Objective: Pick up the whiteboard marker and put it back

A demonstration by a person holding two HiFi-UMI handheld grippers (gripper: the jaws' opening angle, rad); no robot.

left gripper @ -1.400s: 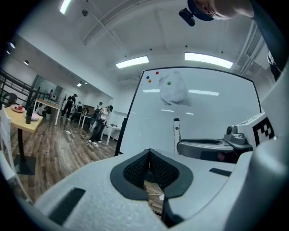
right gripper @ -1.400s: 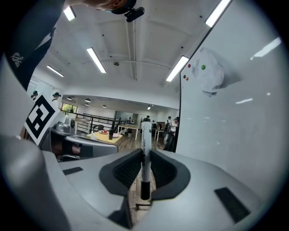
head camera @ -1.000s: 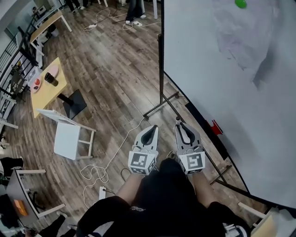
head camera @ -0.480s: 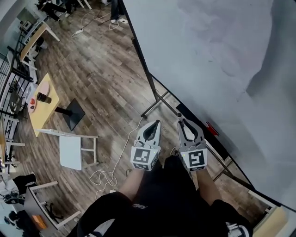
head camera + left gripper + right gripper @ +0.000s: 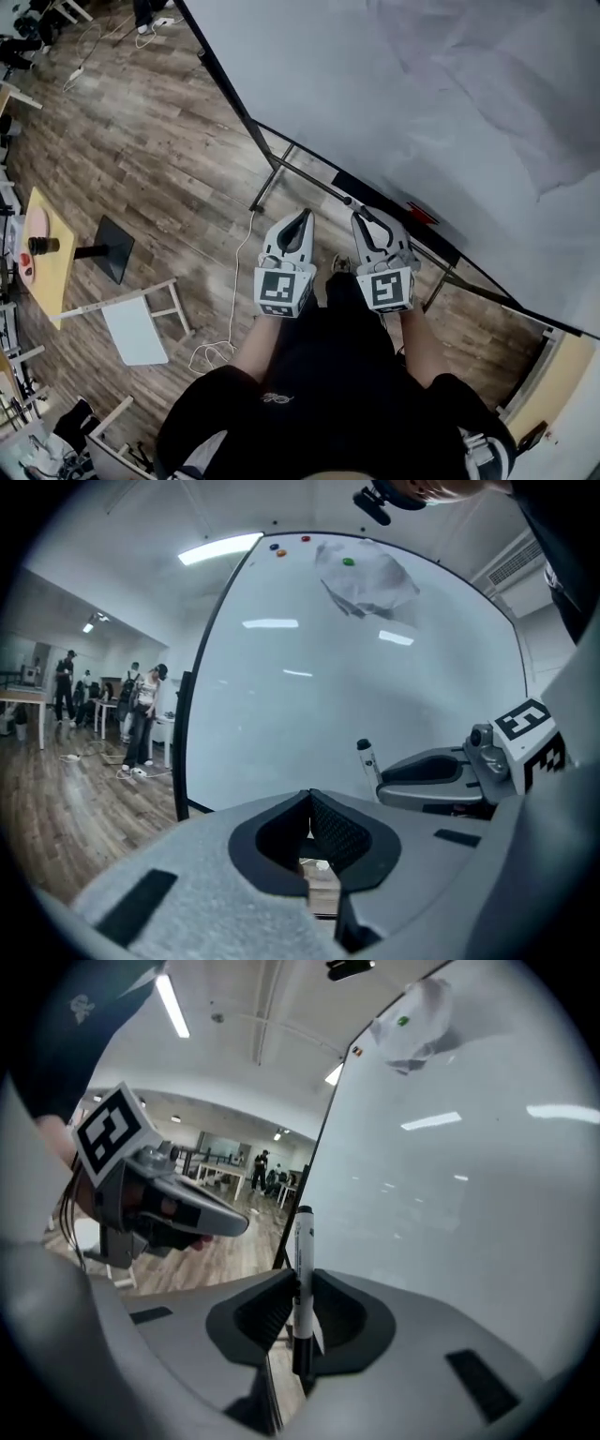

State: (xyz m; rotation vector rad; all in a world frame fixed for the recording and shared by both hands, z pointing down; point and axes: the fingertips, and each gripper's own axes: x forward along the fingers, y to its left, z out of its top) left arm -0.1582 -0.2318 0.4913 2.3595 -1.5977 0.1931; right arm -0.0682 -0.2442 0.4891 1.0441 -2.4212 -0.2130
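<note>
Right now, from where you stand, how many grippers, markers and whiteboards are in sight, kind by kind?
Grey two-jaw grippers: 2, the left gripper and the right gripper
White whiteboard marker with a black cap: 1
Large white whiteboard: 1
Total: 4

No word or number that I can see is legible. The left cube (image 5: 283, 291) on my left gripper (image 5: 301, 214) and the right cube (image 5: 386, 289) on my right gripper (image 5: 364, 216) carry only black-and-white square code patterns. The whiteboard marker (image 5: 302, 1260) between my right jaws has dark print on its white barrel, too small to read. The pale emblem (image 5: 274, 397) on my black top (image 5: 328, 412) is illegible too.
</note>
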